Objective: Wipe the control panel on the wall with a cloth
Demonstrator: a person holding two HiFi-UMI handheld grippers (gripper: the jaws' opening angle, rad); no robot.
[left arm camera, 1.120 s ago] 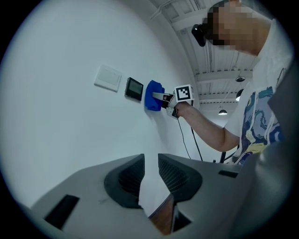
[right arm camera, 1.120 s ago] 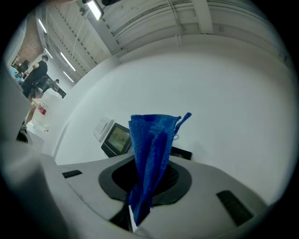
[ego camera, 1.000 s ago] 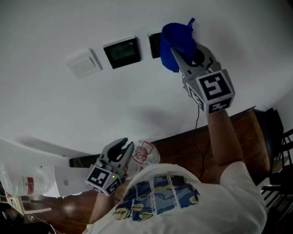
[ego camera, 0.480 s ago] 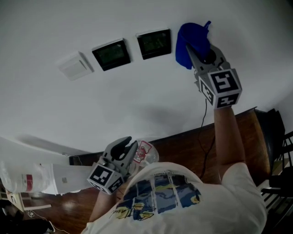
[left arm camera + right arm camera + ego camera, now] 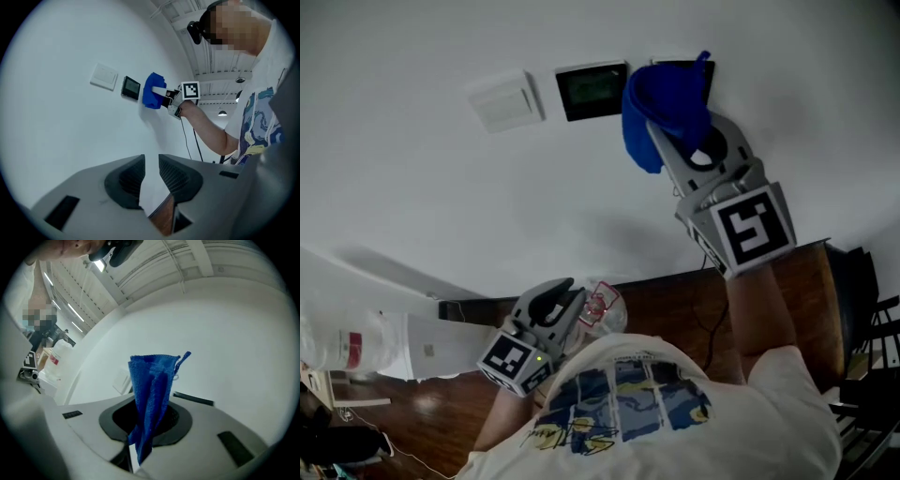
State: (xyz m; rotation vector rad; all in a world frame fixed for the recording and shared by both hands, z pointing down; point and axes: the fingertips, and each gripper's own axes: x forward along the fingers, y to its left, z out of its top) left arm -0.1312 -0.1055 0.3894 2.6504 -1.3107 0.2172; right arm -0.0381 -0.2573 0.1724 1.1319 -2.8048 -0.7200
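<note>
On the white wall hang a white switch plate (image 5: 504, 99), a dark control panel (image 5: 592, 89) and a second dark panel (image 5: 682, 66), mostly covered by a blue cloth (image 5: 661, 108). My right gripper (image 5: 670, 122) is shut on the cloth and presses it against that second panel. From the right gripper view the cloth (image 5: 150, 399) stands up between the jaws of the right gripper (image 5: 152, 423). My left gripper (image 5: 558, 300) hangs low by the person's chest, shut, holding nothing. The left gripper view shows the left gripper (image 5: 151, 161), with cloth (image 5: 152, 91) and panel (image 5: 131, 87) far up the wall.
A white plastic bottle with a red label (image 5: 347, 352) lies at lower left. Brown wooden floor (image 5: 675, 300) meets the wall's base, with a black cable (image 5: 712, 309) running down. A black chair (image 5: 862, 281) stands at right. A clear plastic wrapper (image 5: 598, 309) sits beside the left gripper.
The right gripper and cloth slid right, off the right-hand panel, then back left onto it. The left gripper stayed low and still.
</note>
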